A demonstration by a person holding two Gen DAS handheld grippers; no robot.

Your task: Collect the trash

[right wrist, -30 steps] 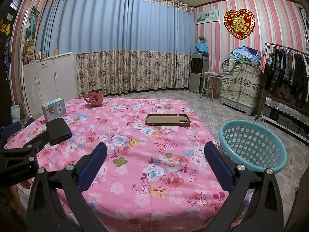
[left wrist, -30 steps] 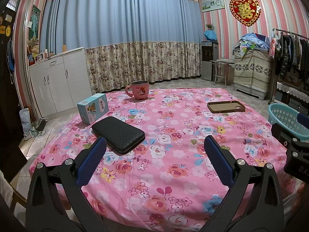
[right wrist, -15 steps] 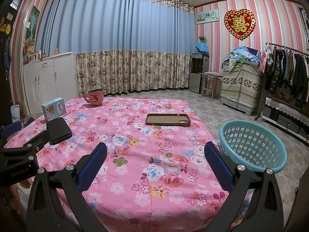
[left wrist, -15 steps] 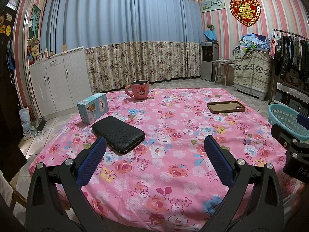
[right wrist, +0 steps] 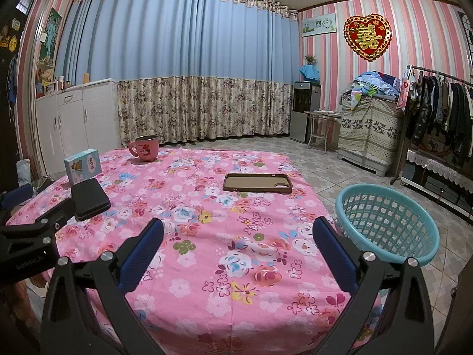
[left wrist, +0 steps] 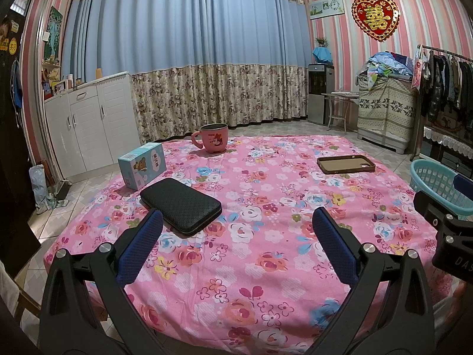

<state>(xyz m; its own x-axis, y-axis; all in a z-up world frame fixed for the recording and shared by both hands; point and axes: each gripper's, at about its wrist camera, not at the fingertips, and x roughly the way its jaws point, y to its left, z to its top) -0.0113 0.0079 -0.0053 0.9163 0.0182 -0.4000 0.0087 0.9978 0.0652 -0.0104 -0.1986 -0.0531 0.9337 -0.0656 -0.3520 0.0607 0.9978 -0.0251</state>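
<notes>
While nothing shifted versus a second back: both tongs, left (left wrist: 236, 236) and right (right wrist: 236, 236), apart, empty, hovering over counter (right wrist: 207, 281). Box (left wrist: 142, 165), case (left wrist: 180, 204), phone cover (right wrist: 256, 182) untouched; basket (right wrist: 387, 222) beside counter. Not started.

Blue curtains (right wrist: 183, 59) with a floral hem span the far wall. White cabinets (right wrist: 77, 118) stand at far left. A red heart ornament (right wrist: 368, 35) (gold characters on it) hangs at right, above a clothes rack (right wrist: 437, 106).
</notes>
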